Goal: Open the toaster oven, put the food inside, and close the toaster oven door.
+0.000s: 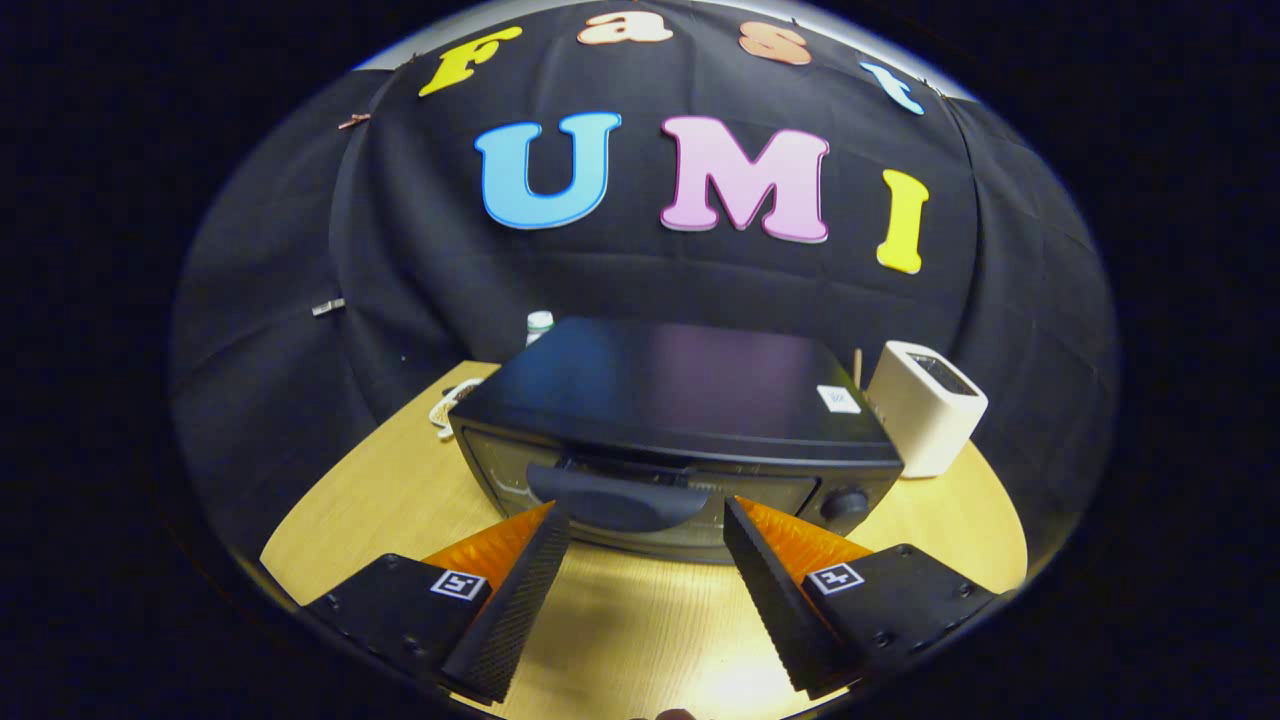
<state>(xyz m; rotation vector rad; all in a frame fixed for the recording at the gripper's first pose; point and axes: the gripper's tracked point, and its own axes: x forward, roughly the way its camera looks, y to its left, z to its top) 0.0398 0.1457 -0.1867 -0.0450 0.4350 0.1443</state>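
A black toaster oven (680, 400) stands on a round wooden table (380, 490), its glass door shut. The door's dark curved handle (618, 500) runs along the top of the door, and a round knob (845, 502) sits to the handle's right. My gripper (645, 520) is open, its two fingers spread wide just in front of the door, with the handle lying between and slightly beyond the fingertips. Nothing is held between the fingers.
A white boxy container (925, 405) stands to the right of the oven, with a thin wooden stick beside it. A small white-capped bottle (540, 322) and a white cord (442, 410) lie behind the oven's left corner. Bare tabletop lies under the fingers.
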